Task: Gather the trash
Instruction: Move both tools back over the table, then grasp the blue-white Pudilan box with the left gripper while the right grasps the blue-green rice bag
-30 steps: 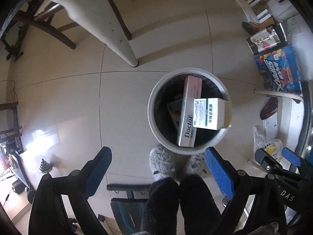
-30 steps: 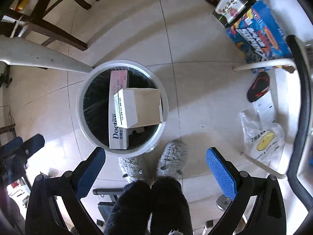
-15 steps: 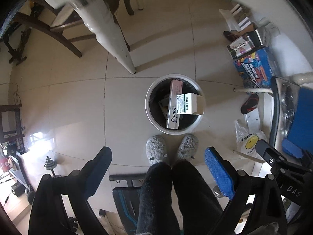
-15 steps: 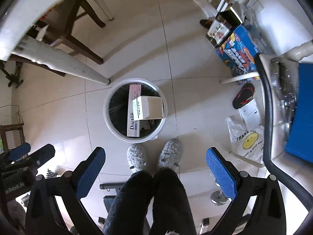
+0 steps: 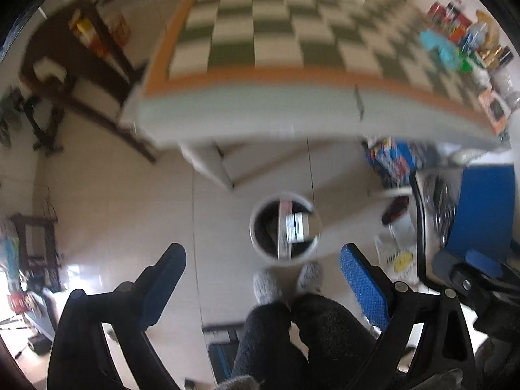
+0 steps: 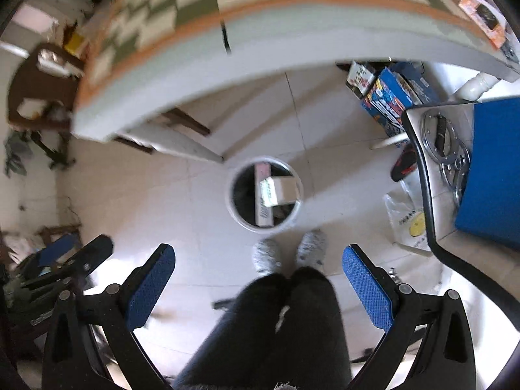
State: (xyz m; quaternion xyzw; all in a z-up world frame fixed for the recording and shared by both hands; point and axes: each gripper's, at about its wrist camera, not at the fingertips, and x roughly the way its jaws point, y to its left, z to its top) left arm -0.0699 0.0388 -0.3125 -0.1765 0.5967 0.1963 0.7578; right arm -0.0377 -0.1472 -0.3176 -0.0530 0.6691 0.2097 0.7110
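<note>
Left wrist view, blurred by motion: the left gripper [image 5: 261,284] has its blue-padded jaws spread wide apart with nothing between them, high above a tiled floor [image 5: 113,195]. Beyond the fingers stands a round white trash bin [image 5: 285,229] with a dark liner, and inside it a long pink-and-white box [image 5: 283,227] stands on end with a smaller white box [image 5: 300,227] lying across it at the rim. A pair of grey fuzzy slippers [image 5: 287,281] sits just beside the near edge of the bin, below dark trouser legs [image 5: 302,338]. Above the bin is a table with a green-and-white checkered cloth [image 5: 260,32] edged in orange, with assorted clutter along its right side. The right gripper [image 5: 468,269] shows at the right edge, beside a blue seat. Right wrist view: the right gripper [image 6: 258,287] also has its jaws wide apart and empty. The trash bin [image 6: 265,195] is on the floor ahead of the slippers [image 6: 289,255], holding the long box [image 6: 264,201] and the smaller white box [image 6: 281,190] resting on top of it. A colourful blue carton [image 6: 390,97] stands on the floor under the table's right end, and a plastic bag with a yellow mark [image 6: 409,224] lies to the right of the bin.
</note>
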